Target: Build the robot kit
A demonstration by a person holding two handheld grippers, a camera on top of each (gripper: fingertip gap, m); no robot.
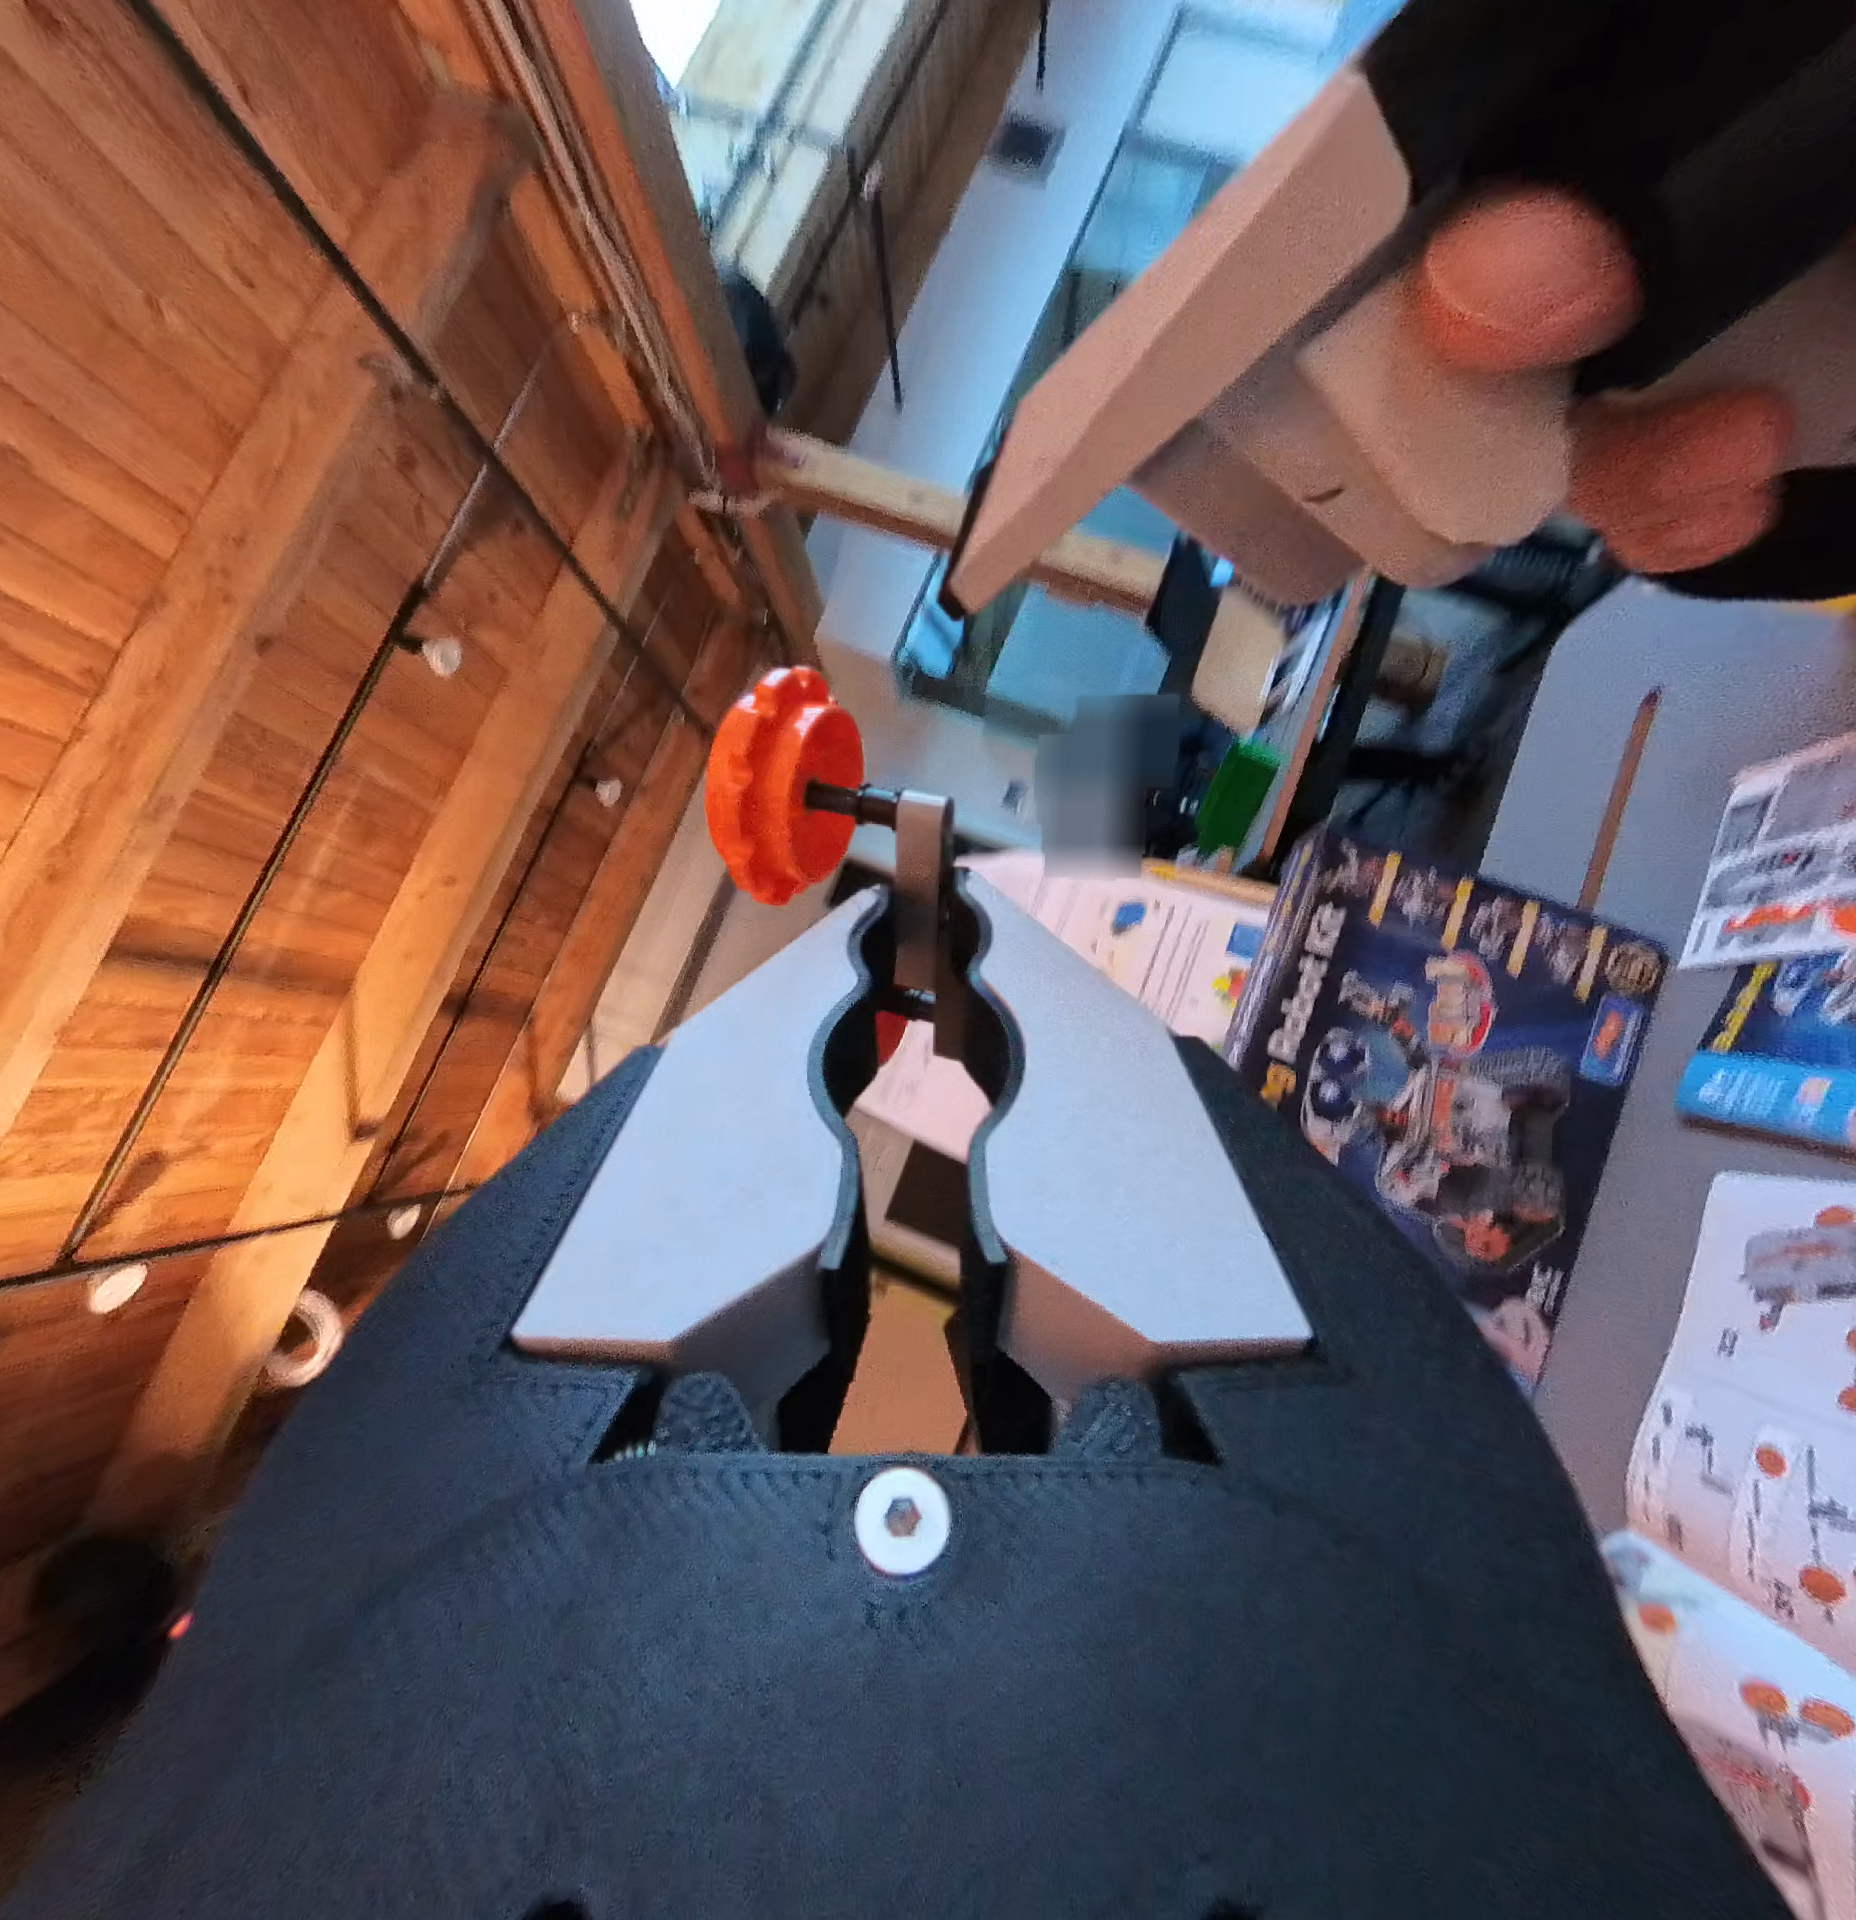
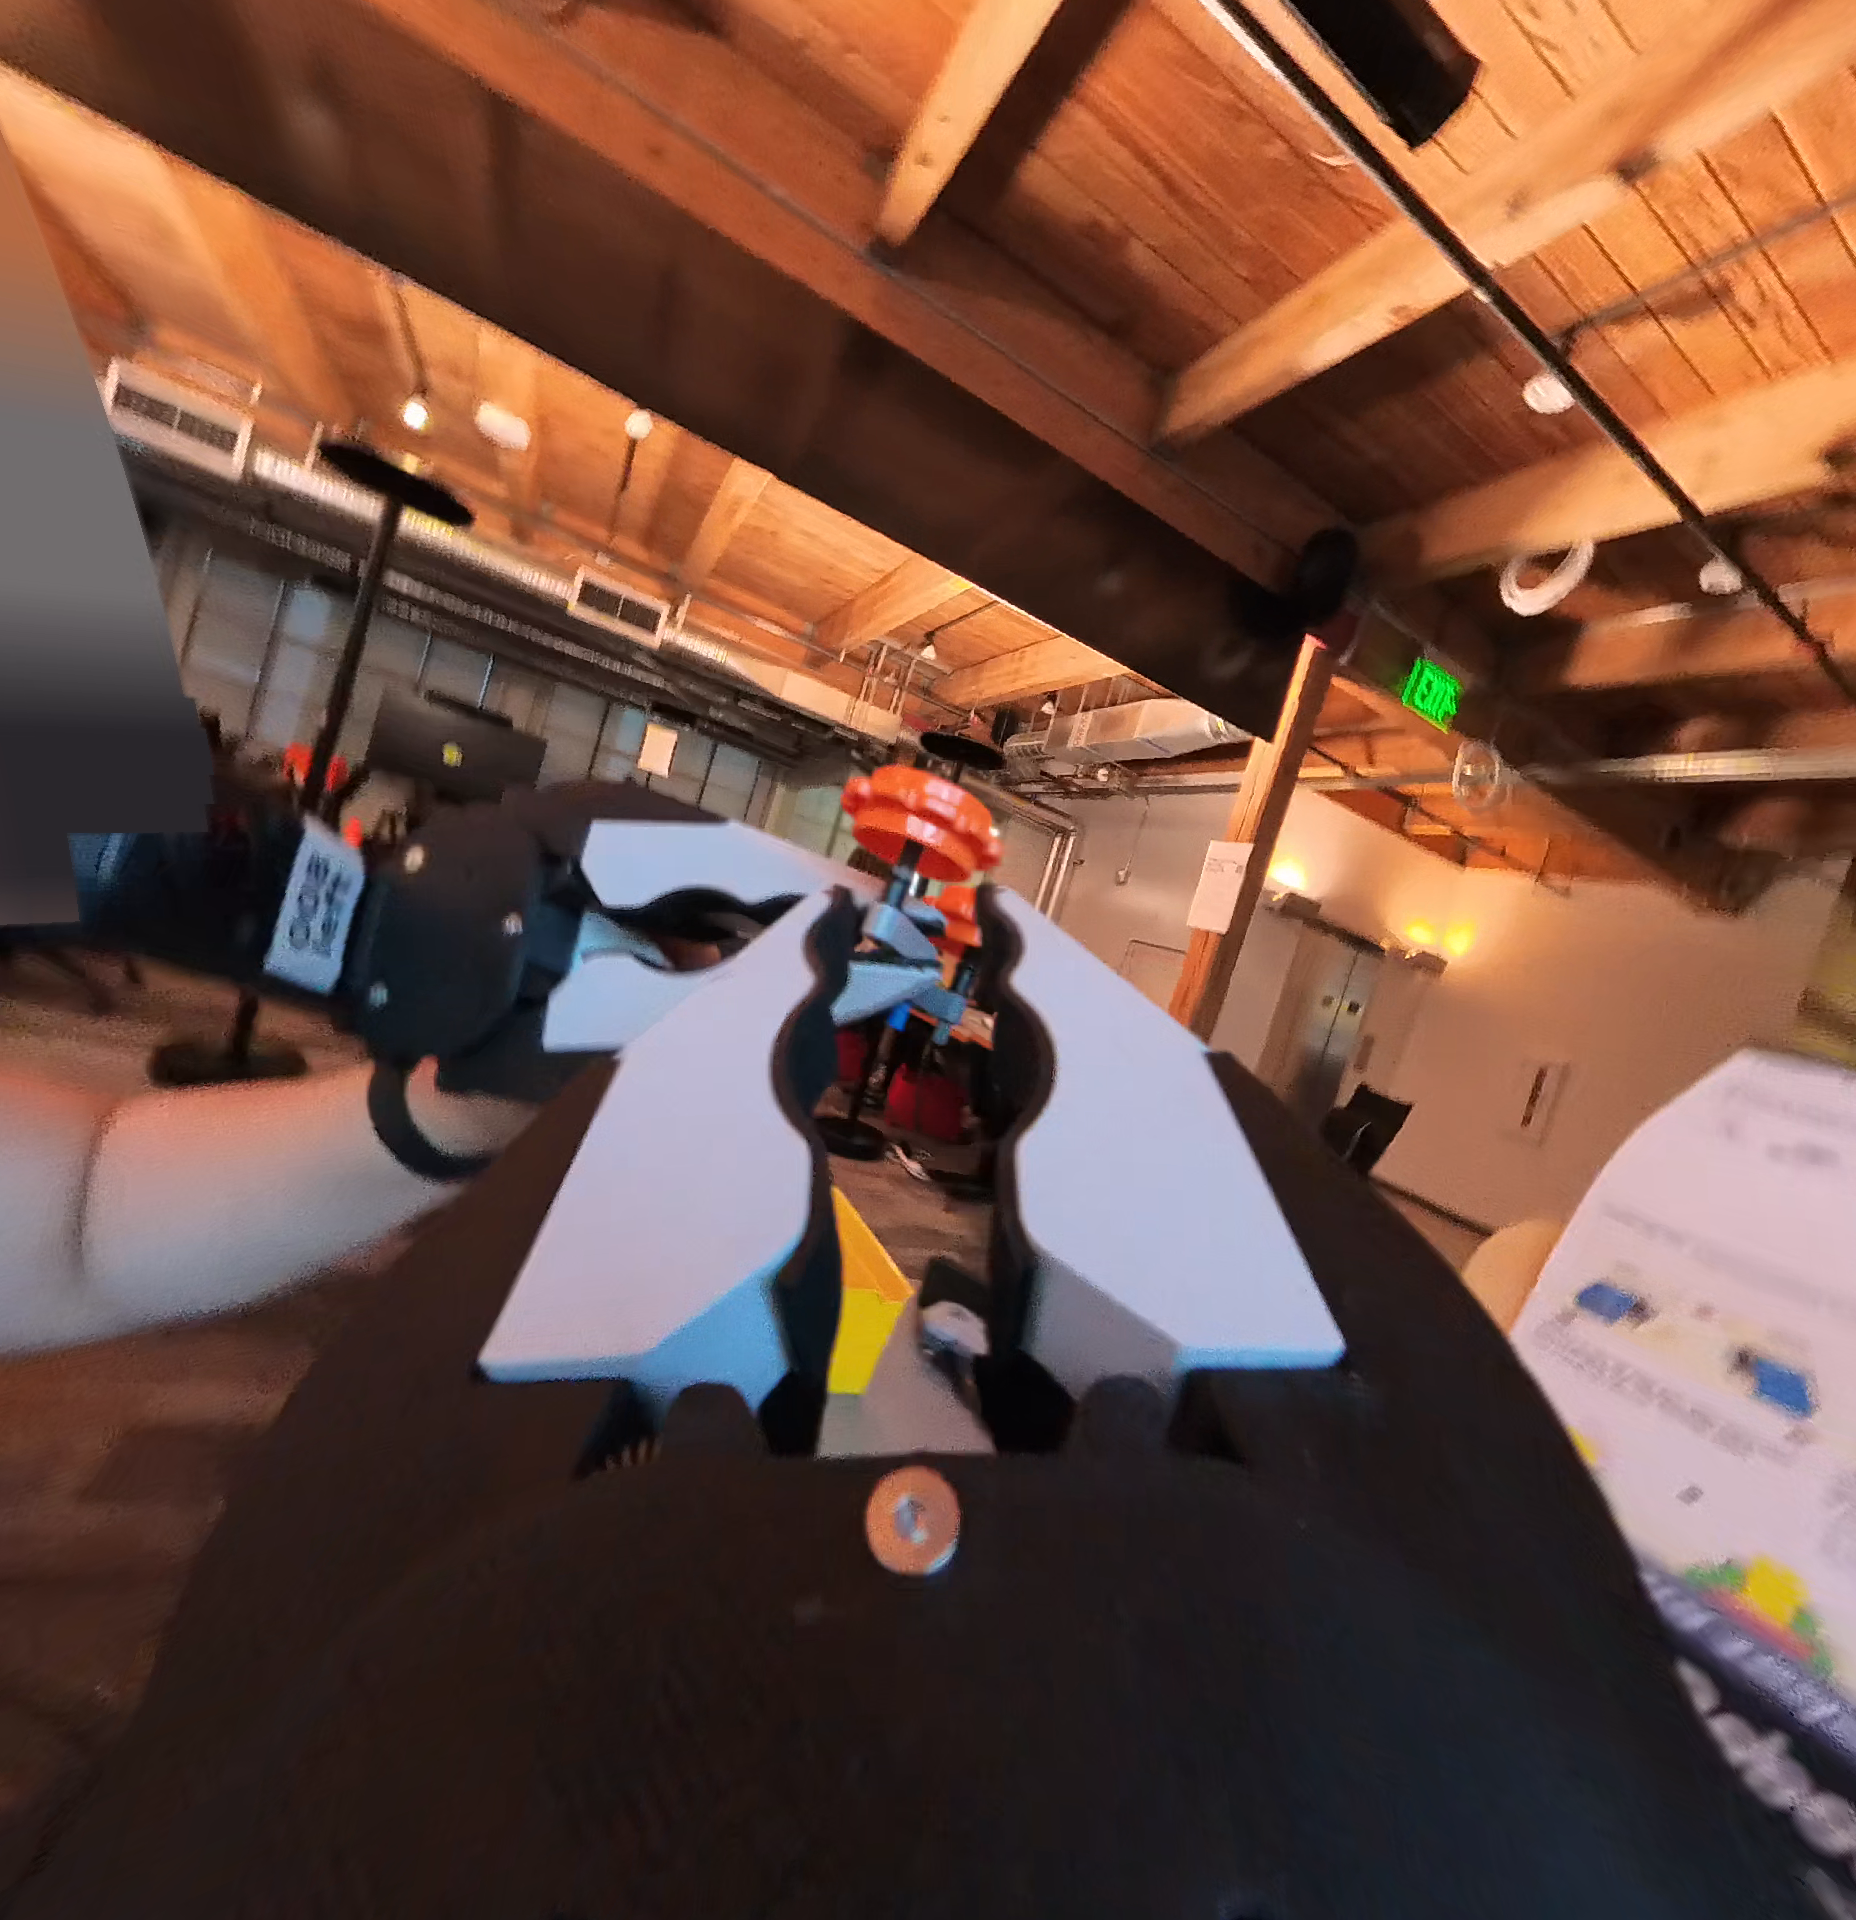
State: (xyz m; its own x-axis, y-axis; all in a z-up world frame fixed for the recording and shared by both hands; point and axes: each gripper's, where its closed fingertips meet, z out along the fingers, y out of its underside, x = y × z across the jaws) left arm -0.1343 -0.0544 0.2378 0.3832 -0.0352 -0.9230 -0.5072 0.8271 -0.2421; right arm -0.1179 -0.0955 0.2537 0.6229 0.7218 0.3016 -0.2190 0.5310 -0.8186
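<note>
Holding a small grey toy assembly (image 1: 929, 914) in the air, we see our left gripper (image 1: 919, 935) with fingers closed on its grey beam; an orange wheel (image 1: 784, 784) sticks out leftward. Our right gripper (image 2: 908, 935) fingers clamp the same assembly. A toy box (image 1: 1443, 1049) and instruction sheets (image 1: 1776, 1371) lie on the surface below.
</note>
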